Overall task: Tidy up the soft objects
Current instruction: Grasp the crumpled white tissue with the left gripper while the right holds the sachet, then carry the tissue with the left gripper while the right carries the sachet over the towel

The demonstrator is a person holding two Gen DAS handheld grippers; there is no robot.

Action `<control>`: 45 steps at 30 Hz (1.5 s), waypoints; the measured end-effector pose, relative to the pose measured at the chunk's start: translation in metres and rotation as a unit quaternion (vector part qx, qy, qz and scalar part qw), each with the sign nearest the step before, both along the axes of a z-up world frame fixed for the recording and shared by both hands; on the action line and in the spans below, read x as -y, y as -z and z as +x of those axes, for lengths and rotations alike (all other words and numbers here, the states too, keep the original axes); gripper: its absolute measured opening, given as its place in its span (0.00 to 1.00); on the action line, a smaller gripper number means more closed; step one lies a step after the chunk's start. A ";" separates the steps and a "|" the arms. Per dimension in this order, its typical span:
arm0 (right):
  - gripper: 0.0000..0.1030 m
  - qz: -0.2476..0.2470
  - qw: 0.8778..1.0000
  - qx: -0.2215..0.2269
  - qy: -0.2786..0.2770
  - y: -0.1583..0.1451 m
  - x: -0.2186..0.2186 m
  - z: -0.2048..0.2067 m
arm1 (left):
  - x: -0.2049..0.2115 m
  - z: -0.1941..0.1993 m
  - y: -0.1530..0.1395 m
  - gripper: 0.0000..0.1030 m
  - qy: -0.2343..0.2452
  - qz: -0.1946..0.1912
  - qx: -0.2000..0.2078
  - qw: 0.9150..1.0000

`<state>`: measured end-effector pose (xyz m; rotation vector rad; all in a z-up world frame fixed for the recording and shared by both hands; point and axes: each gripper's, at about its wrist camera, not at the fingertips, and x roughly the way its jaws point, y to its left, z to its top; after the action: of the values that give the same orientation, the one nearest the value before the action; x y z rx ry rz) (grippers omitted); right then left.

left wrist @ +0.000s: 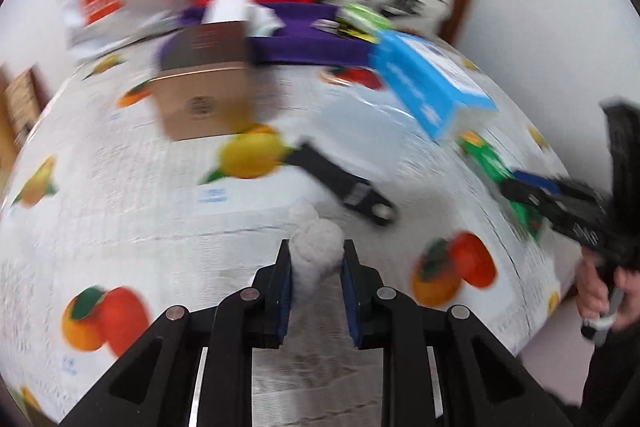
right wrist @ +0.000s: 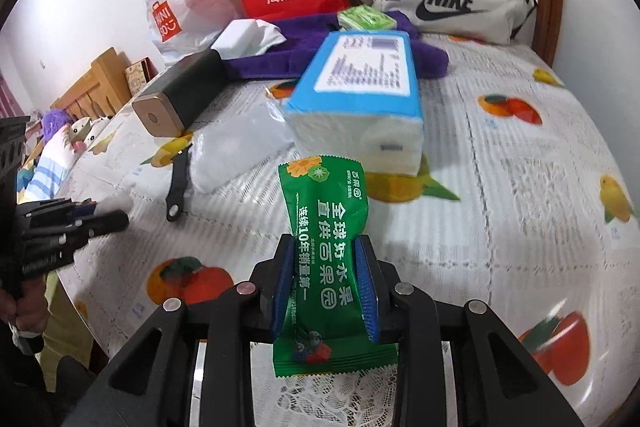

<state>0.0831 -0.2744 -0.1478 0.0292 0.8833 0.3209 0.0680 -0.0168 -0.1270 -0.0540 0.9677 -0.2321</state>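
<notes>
Two soft things are held at once, so the carrying step is judged to be in hand. A small white plush is pinched between the jaws of the left gripper, just above the fruit-print table. A green sachet is pinched across its middle by the right gripper, clear of the cloth. Ahead lie a tissue pack, a purple towel and a black strap. Next, a common spot is called for, probably beside the towel, where both would be set down and released; the spot itself cannot be told
</notes>
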 end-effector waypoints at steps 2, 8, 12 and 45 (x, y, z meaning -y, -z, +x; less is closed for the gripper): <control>0.30 -0.003 1.000 0.003 -0.003 -0.007 -0.002 0.000 | -0.014 0.004 -0.001 0.21 -0.029 -0.013 -0.007 0.999; 0.30 0.011 1.000 0.024 -0.011 -0.039 -0.003 0.004 | -0.035 0.018 -0.016 0.21 -0.069 -0.013 -0.002 0.998; 0.30 0.011 0.999 0.046 -0.011 -0.063 -0.005 0.015 | -0.041 0.029 -0.031 0.21 -0.075 -0.011 0.011 0.997; 0.30 -0.029 0.996 0.081 -0.026 -0.096 -0.047 0.184 | -0.016 0.172 -0.062 0.21 -0.039 -0.028 0.026 0.999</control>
<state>0.2671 -0.2276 -0.0519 -0.0725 0.7337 0.3413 0.2398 -0.0009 -0.0649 -0.1351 0.9061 -0.1879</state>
